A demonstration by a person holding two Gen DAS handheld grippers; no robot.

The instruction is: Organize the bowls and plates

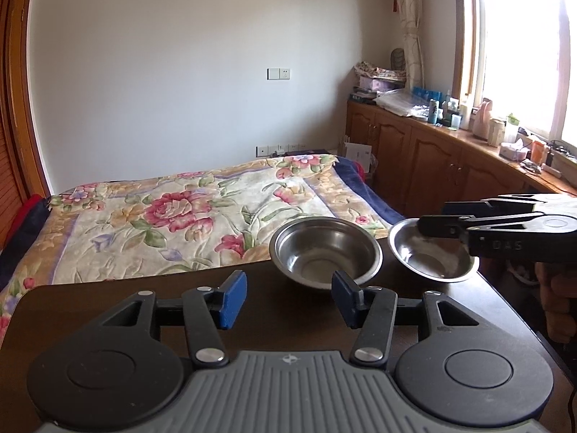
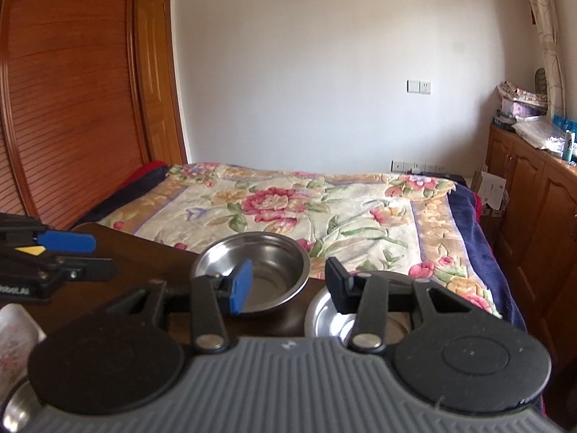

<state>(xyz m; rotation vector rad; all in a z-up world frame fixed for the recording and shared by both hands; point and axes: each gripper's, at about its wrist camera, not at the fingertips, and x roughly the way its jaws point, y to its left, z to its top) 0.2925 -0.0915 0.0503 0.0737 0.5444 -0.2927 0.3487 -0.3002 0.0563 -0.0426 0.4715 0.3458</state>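
On the dark brown wooden table (image 1: 259, 288) by the bed sit two things: a deep, round stainless-steel bowl (image 1: 325, 249) and, just beside it to the right, a shallower steel dish (image 1: 432, 256) at the table's far right corner. The left hand-held gripper (image 1: 288, 301) hovers low over the table with its blue-padded fingers spread wide and empty, short of the deep bowl. The right hand-held gripper (image 2: 286, 283) reaches over the shallow dish (image 2: 324, 315), jaws apart and gripping nothing. Behind lies the bed with its flowered quilt (image 1: 180, 216).
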